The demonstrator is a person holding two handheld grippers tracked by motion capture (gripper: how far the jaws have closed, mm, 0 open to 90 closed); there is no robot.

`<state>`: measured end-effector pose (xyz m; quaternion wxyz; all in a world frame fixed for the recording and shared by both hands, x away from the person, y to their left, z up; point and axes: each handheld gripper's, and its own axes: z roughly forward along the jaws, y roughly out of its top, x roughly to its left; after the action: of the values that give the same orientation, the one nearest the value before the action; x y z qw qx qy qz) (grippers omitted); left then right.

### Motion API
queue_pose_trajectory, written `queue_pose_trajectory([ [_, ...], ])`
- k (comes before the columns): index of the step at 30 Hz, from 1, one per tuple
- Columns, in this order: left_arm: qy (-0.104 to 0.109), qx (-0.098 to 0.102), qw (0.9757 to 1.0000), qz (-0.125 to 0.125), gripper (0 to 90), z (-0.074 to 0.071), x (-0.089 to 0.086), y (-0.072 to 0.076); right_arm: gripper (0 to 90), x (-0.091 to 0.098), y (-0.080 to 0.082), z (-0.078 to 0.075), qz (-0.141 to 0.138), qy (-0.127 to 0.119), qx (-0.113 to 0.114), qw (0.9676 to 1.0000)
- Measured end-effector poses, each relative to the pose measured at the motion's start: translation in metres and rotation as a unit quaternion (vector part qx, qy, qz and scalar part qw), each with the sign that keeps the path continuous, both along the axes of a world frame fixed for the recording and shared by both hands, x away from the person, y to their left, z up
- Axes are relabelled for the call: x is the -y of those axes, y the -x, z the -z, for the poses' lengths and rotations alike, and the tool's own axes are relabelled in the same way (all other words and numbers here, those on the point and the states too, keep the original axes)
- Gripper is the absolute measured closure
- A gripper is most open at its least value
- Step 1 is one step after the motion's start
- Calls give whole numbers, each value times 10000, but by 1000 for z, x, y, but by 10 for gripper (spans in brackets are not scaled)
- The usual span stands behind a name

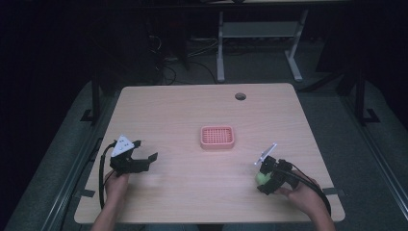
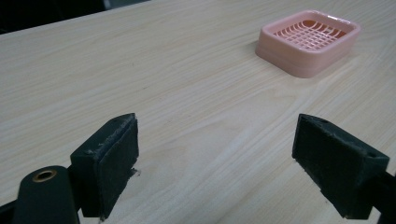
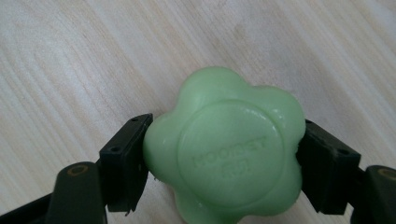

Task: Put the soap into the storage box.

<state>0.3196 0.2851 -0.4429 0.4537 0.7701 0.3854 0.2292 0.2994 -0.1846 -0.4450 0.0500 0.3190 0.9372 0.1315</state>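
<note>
A green flower-shaped soap (image 3: pixel 229 149) sits between the jaws of my right gripper (image 3: pixel 224 161), which is shut on it from both sides, just above the wooden table (image 1: pixel 192 115). From above, the soap (image 1: pixel 262 178) shows as a green blob at the right gripper (image 1: pixel 266 179), near the table's front right. A pink slatted soap dish (image 1: pixel 217 136) rests at the table's middle, empty. My left gripper (image 1: pixel 144 156) is held at the front left, open, nothing between its pads (image 2: pixel 112 163). The dish (image 2: pixel 308 42) lies ahead of it, to the right.
A round cable hole (image 1: pixel 240 96) sits near the table's far edge. Beyond the table stand the white legs of another desk (image 1: pixel 220 53) on a dark floor. Bare wood lies between both grippers and the dish.
</note>
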Motion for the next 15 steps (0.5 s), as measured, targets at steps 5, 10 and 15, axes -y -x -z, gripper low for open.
queue_pose_trajectory([
  [5, 0, 12, 10000, 6, 143, 0, 0, 0, 260, 5, 1, 2, 127, -285, 26, 9995],
  [10, 5, 15, 10000, 6, 143, 0, 0, 0, 257, 5, 3, 3, 284, -318, 52, 9991],
  [15, 10, 16, 10000, 6, 143, 0, 0, 0, 255, 4, 1, 3, 329, -266, 2, 9991],
])
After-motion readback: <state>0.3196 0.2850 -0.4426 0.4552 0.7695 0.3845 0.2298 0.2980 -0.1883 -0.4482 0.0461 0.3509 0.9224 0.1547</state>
